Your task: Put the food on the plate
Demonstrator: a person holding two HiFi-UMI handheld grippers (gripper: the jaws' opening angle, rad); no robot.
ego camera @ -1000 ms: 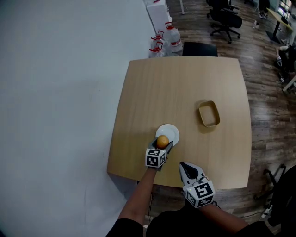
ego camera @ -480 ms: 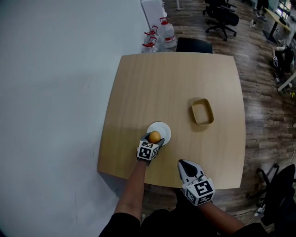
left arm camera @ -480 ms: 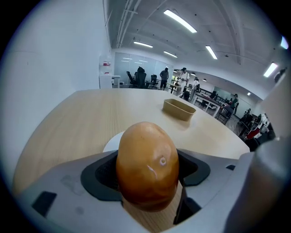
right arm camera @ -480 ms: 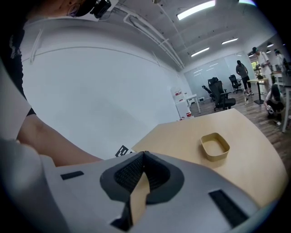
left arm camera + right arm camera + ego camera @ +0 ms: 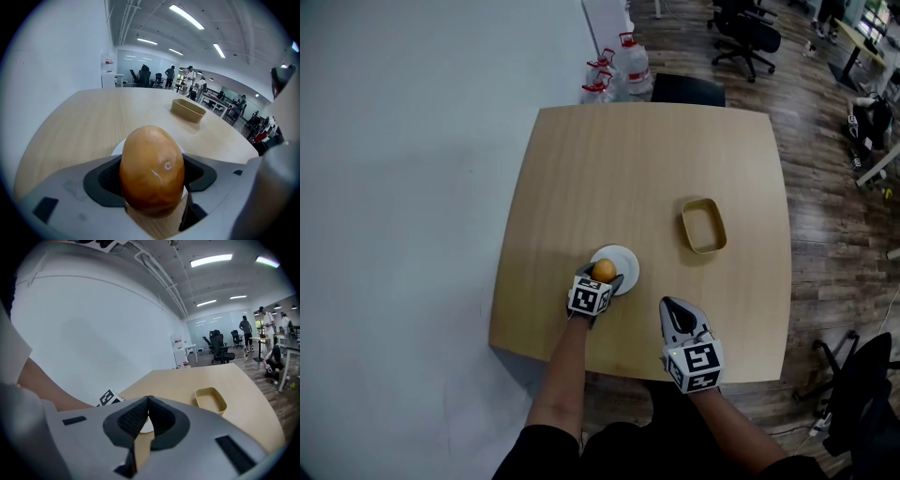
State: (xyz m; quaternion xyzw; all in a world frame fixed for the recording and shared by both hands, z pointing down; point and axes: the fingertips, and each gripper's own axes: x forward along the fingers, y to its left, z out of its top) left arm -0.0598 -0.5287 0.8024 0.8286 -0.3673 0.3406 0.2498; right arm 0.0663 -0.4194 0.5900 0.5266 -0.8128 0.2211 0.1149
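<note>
An orange-brown, egg-shaped food item is clamped between the jaws of my left gripper, which is shut on it. In the head view the food hangs over the near-left rim of a small white plate near the table's front edge. The plate's rim peeps out behind the food in the left gripper view. My right gripper is shut with nothing in it, to the right of the plate and nearer the table's front edge. Its jaws meet tip to tip.
A tan rectangular tray lies on the wooden table to the right of the plate. Water jugs and a dark chair back stand past the far edge. Office chairs stand further back.
My left gripper has stayed shut on the food at the plate's near rim. The head view has shifted, so table and plate sit further left and higher. The right gripper stays shut.
</note>
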